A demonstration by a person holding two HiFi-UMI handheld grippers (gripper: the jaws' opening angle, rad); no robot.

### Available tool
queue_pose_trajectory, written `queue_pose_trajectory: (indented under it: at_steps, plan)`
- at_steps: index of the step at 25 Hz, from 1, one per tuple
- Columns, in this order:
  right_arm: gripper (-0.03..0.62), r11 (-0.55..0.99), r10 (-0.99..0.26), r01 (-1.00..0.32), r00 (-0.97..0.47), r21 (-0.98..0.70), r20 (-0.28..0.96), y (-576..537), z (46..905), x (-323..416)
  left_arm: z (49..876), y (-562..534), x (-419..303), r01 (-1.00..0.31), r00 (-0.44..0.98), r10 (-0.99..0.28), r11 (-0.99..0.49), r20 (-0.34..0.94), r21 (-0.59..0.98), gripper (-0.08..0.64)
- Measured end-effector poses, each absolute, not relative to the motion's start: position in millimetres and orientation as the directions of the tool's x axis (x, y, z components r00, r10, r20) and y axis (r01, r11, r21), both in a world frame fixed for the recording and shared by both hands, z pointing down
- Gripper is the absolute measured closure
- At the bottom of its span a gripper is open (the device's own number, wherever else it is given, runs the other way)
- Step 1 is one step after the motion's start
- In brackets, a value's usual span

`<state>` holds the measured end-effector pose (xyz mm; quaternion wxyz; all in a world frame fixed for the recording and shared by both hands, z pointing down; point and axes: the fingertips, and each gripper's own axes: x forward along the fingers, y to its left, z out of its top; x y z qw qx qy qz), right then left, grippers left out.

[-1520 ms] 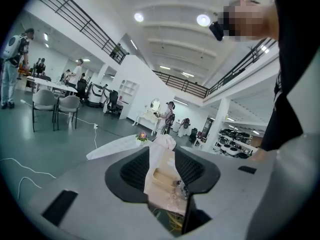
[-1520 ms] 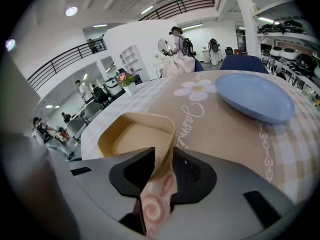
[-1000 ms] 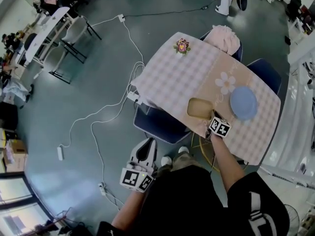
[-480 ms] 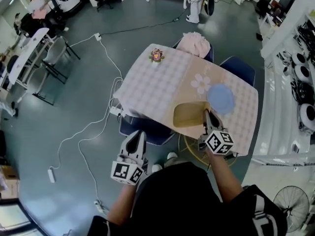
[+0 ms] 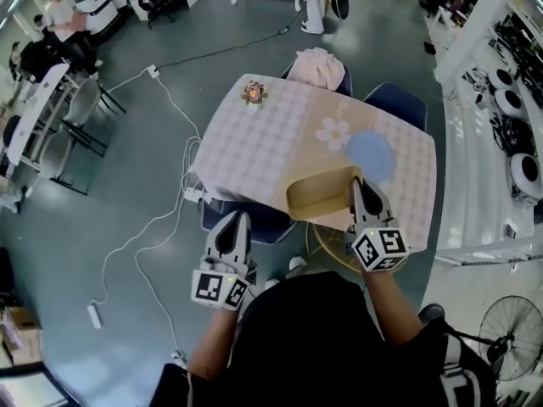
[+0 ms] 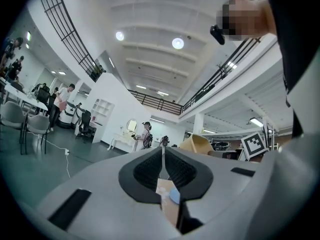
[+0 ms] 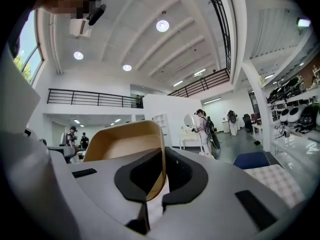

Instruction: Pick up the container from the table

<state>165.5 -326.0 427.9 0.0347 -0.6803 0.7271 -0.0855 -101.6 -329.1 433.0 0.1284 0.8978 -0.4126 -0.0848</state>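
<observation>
My right gripper (image 7: 164, 171) points about level and forward, away from my body, with my forearm stretched out behind it. Its jaws are closed tightly on the thin side wall of the tan container (image 7: 125, 141), one pad inside and one outside. The container hangs from this grip, with its open side turned partly toward me. From the head view it shows over the near edge of the table (image 5: 254, 142), just before the blue plate (image 5: 371, 155).

My left gripper (image 5: 233, 219) also points level, to the left of the container and well apart from it, above a dark blue chair (image 5: 254, 214). Its jaws are almost together, with only a thin slit, and nothing is between them.
</observation>
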Motion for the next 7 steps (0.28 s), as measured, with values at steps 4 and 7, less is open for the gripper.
queue_pose_trajectory:
  at_steps: [4,7]
  plan:
    - [0.584,0.046,-0.996,-0.982,-0.060,-0.181,0.072,-323.9,429.5,163.7,426.8,-336.0,-106.5,-0.723,0.639,-0.767,-0.624,-0.054,0.295,0.541]
    - [0.584,0.040,-0.995,-0.982,-0.055,-0.183,0.082,-324.5,429.3,162.7,423.4,-340.4,-110.4,-0.724,0.636,-0.770,-0.620,-0.055,0.302,0.541]
